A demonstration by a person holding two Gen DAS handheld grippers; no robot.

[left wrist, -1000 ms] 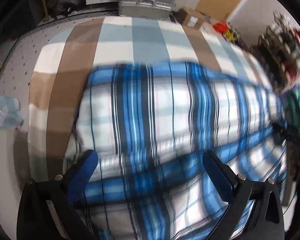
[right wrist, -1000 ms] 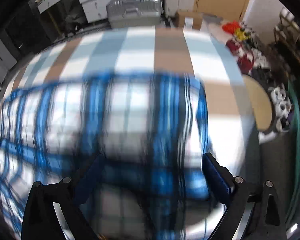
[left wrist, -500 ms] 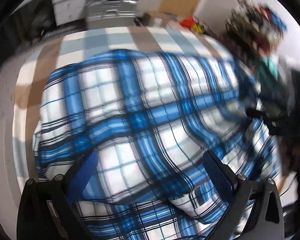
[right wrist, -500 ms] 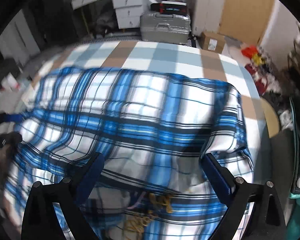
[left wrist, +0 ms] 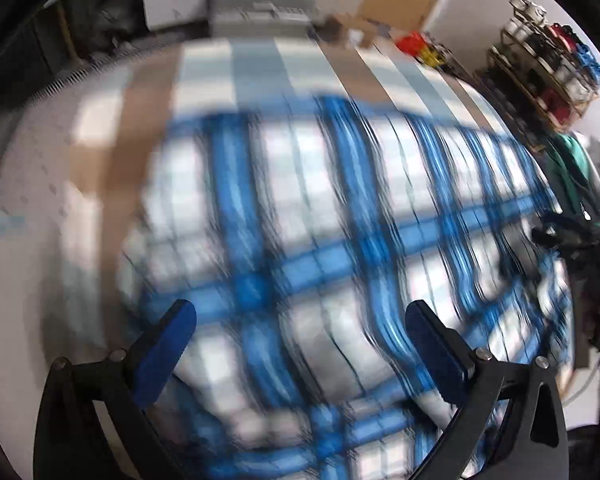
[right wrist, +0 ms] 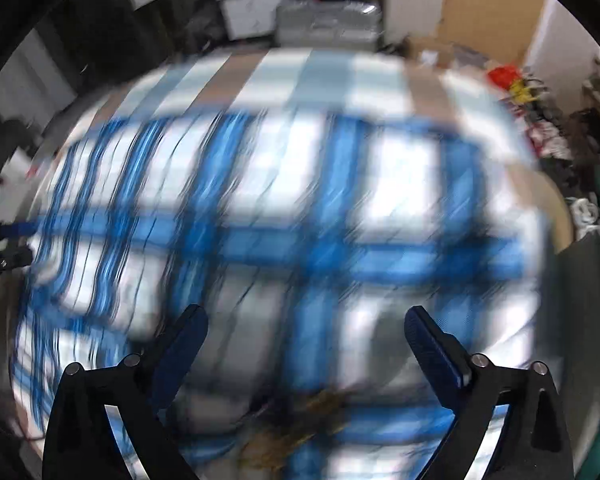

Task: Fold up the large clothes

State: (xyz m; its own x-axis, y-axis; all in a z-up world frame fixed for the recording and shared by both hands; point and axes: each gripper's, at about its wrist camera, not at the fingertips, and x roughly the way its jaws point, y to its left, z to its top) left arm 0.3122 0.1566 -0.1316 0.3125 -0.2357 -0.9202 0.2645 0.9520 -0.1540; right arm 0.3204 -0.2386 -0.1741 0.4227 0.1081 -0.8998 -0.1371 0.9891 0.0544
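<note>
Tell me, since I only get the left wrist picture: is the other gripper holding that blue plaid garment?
Observer: No. In the right wrist view the right gripper is open, with nothing clamped between its fingers; the blue plaid garment lies spread ahead of it.
Operator: Is there anything on the cloth that I can't see?
Observer: Yes, a yellow-brown tangle, perhaps cord, sits on the garment close to that gripper. It is too blurred to name.
Operator: What lies past the bed's right edge?
Observer: A round tan surface sits right beside the checked bedcover.
</note>
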